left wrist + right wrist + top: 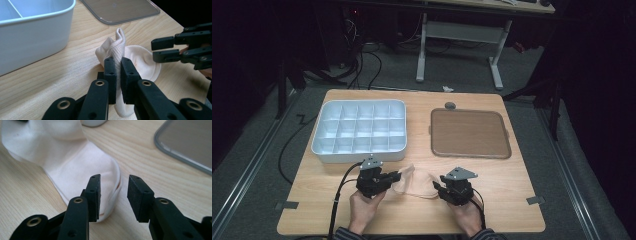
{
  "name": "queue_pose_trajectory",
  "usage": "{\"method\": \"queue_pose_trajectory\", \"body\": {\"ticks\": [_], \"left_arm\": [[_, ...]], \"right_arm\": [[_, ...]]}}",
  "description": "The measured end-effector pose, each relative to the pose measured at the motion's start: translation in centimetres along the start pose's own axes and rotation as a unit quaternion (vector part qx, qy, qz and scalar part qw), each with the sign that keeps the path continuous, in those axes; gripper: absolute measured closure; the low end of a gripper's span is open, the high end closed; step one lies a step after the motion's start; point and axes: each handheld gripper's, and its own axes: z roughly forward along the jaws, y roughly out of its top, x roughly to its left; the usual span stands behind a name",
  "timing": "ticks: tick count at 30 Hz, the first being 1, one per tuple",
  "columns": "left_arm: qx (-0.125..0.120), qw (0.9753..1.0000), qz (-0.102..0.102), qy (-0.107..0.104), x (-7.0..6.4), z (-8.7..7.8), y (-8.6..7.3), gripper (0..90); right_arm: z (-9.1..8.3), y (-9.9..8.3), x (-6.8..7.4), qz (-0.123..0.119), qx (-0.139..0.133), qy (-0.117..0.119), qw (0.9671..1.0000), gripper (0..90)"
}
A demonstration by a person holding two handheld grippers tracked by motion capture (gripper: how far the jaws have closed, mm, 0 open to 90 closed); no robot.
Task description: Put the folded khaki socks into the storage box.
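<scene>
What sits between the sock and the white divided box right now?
Nothing: bare wooden table separates the sock from the white divided box, as the left gripper view shows. The left gripper pinches the sock's cuff.

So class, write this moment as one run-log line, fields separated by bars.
left hand-held gripper: shut on sock | right hand-held gripper: open at sock's toe end | sock: on table | divided box: empty
</scene>
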Motion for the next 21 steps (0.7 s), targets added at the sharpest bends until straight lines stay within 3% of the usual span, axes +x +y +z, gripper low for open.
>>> {"method": "queue_pose_trajectory", "body": {"ticks": [3,5,9,21], "left_arm": [[-0.002,1.0,0.002,-0.002,-0.1,0.0,0.1,84.8],[0.0,1.0,0.004,-0.004,-0.2,0.1,0.1,84.8],[0.001,1.0,0.005,-0.007,-0.3,0.2,0.0,84.8],[0.009,0.9995,0.027,-0.018,-1.1,0.9,0.6,84.7]], "right_arm": [[0.7,-0.5,-0.1,0.004,0.018,0.004,0.9998,67.9],[1.2,-0.9,0.0,0.003,0.02,0.006,0.9998,76.8],[1.6,-1.0,0.0,-0.003,0.029,0.012,0.9995,82.9],[2.3,-0.4,0.0,-0.012,0.03,0.015,0.9994,85.5]]}}
